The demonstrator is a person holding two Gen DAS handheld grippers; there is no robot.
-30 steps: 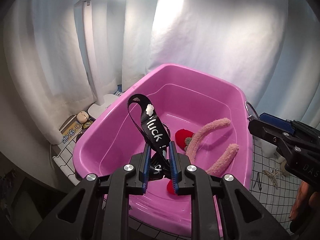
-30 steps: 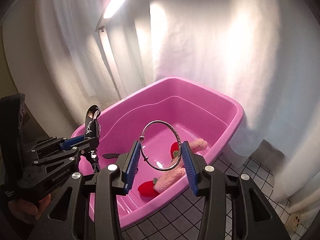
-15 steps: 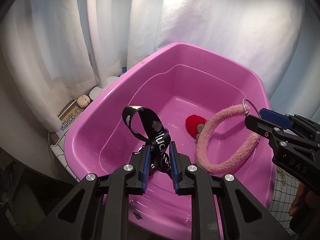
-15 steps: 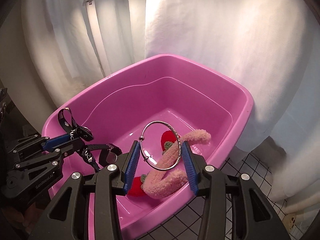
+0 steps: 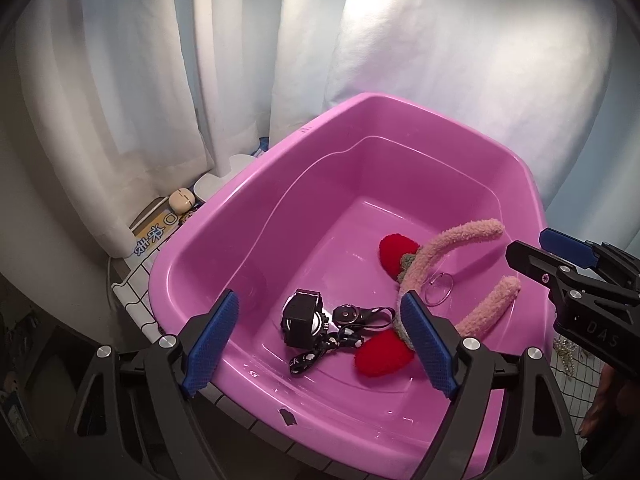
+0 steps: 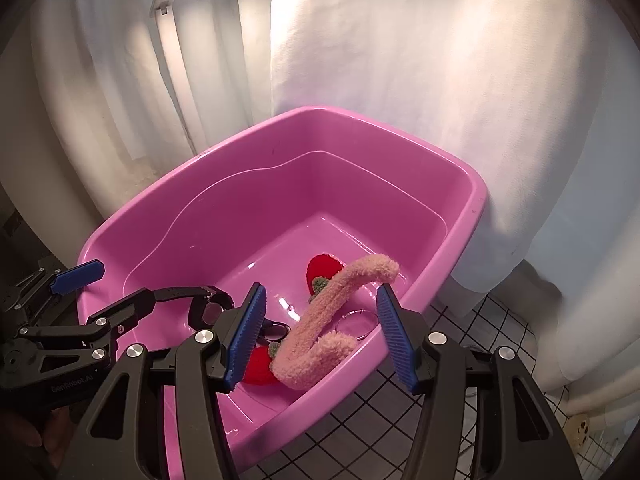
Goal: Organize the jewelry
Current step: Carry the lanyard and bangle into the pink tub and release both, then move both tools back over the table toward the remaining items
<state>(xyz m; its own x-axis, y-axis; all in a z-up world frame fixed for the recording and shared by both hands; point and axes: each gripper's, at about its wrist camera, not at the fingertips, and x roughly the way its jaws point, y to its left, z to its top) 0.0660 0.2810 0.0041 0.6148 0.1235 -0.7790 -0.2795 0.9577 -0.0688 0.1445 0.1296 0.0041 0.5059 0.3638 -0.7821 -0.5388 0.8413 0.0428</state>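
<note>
A: Quick pass, left to right. What's in the tub?

B: Pink tub on the tiled surface. My left gripper has its jaws wide apart, nothing in them, hanging over the near rim. On the tub floor below them lies the black watch, with the black printed lanyard tangled against it.

A: Handling?

B: Watch looks light with a rigid case and a bendy strap; I'd take it across the case, or by the strap. Lanyard is limp, so pinch it anywhere flat. It will trail.

A: Further right?

B: Plush pink headband with red strawberry pads. Soft and springy, so grip the fuzzy arch, not the pads. Beside it lies the thin silver bangle, flat on the floor and touching the headband, I think. It's faint against the pink.

A: Bangle risk?

B: Stiff, slick, thin. Probably needs its rim pinched edge-on, or it skids.

A: Right side?

B: My right gripper has its jaws spread too, holding nothing, above the headband and bangle.
</note>
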